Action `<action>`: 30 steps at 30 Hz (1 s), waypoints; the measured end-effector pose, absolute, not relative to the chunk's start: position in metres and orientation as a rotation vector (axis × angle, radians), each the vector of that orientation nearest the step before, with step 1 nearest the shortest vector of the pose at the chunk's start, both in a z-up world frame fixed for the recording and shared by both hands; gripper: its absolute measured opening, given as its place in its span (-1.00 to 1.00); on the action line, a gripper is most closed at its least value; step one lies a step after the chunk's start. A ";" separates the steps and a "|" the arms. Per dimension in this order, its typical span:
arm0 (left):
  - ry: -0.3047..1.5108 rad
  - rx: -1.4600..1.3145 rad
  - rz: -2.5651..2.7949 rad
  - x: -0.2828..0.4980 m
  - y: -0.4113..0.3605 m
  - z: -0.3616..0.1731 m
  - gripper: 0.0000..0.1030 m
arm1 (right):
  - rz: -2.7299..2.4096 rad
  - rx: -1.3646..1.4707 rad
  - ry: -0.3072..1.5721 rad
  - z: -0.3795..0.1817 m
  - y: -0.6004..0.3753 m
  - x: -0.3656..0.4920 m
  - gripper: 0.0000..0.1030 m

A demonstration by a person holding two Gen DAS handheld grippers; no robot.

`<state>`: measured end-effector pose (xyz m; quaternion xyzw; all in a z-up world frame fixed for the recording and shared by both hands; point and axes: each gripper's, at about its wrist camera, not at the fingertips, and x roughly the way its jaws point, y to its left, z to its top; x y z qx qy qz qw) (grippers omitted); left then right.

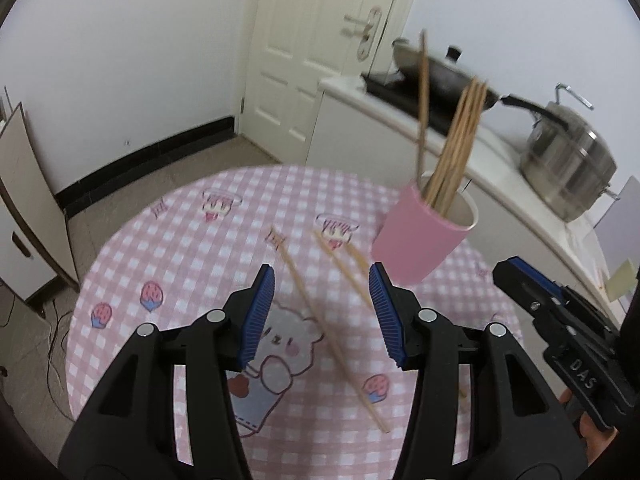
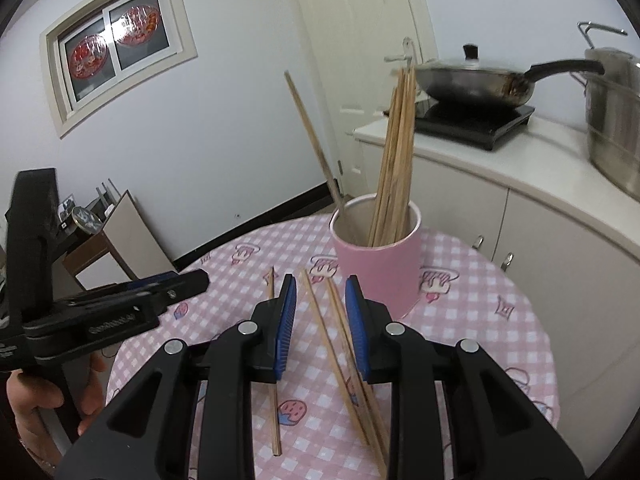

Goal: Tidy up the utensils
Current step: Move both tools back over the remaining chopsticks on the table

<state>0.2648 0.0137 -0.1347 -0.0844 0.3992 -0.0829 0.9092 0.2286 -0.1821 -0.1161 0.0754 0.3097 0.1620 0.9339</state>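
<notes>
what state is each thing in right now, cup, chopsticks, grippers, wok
pink cup: upright, holding chopsticks
loose chopsticks: lying flat on the tablecloth
left gripper: open, empty
right gripper: open, empty, above the loose chopsticks
wok: lidded, on the cooktop

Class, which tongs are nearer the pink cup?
Right. The right tongs sit just before the pink cup; the left tongs hang further back and to its left.

Left gripper [image 1: 322,312] and right gripper [image 2: 321,322], jaws apparently apart, empty.
</notes>
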 end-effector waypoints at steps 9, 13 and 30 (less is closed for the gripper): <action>0.991 -0.166 -0.160 0.300 0.006 -0.190 -0.04 | 0.352 0.159 0.707 -0.150 -0.172 0.246 -0.54; 1.053 -0.162 -0.139 0.317 0.001 -0.207 -0.05 | 0.361 0.164 0.735 -0.161 -0.171 0.253 -0.54; 1.099 -0.063 -0.049 0.359 -0.011 -0.229 -0.75 | 0.401 0.165 0.803 -0.181 -0.167 0.270 -0.54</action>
